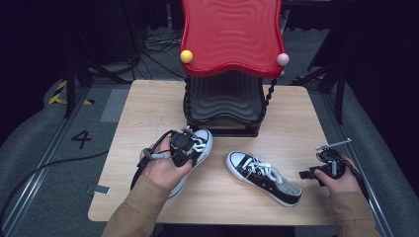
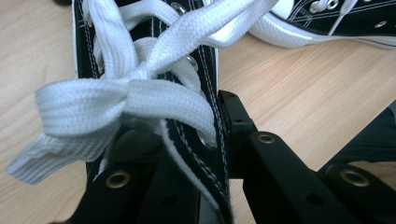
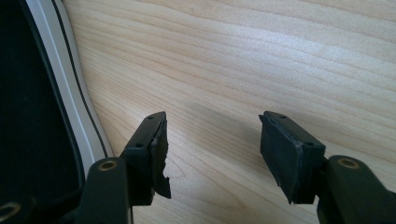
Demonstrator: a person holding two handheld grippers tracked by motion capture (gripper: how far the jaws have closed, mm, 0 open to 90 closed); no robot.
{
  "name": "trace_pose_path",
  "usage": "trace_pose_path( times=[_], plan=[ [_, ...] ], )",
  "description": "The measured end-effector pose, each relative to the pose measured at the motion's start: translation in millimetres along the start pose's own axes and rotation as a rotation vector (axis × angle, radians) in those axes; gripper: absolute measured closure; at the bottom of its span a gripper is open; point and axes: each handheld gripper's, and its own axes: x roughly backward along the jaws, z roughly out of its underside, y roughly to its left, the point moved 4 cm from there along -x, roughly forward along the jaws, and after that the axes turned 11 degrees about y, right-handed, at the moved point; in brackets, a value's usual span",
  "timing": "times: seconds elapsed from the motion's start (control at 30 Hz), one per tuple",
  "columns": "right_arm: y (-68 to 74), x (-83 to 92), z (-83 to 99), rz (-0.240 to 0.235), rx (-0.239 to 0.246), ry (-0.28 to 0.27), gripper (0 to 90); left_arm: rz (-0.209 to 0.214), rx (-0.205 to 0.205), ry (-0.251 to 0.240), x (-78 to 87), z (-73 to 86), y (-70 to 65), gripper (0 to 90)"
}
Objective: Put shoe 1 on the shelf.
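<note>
Your left gripper, left of centre in the high view, is clamped on the side wall of a black canvas sneaker with white laces and a white rubber toe. In the left gripper view the jaws close on the shoe's eyelet edge, one jaw inside the opening and one outside, with the white bow spread across the middle of the frame. That shoe lies on the light wooden table, its toe pointing toward the black ribbed rack with a wavy red plastic top at the upper centre.

A second matching black sneaker lies on its sole just right of centre, well apart from both grippers; its white toe also shows at the upper right of the left gripper view.

Your right gripper, at the right edge of the table in the high view, holds nothing. In the right gripper view its jaws stand wide apart over bare wood, with the table's pale edge strip running down the left of the frame.
</note>
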Motion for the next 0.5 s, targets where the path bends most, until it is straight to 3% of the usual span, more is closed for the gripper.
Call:
trace_pose_path(
  times=[0.2, 0.5],
  plan=[
    [-1.9, 5.4, 2.9, -0.023, -0.014, -0.014, 53.2, 0.013, -0.010, -0.022, 11.9, -13.9, -7.7, 86.3],
    [3.0, 5.8, -3.9, -0.047, 0.016, -0.020, 54.2, -0.012, -0.027, -0.045, 27.9, -33.0, -17.4, 86.3]
  ],
)
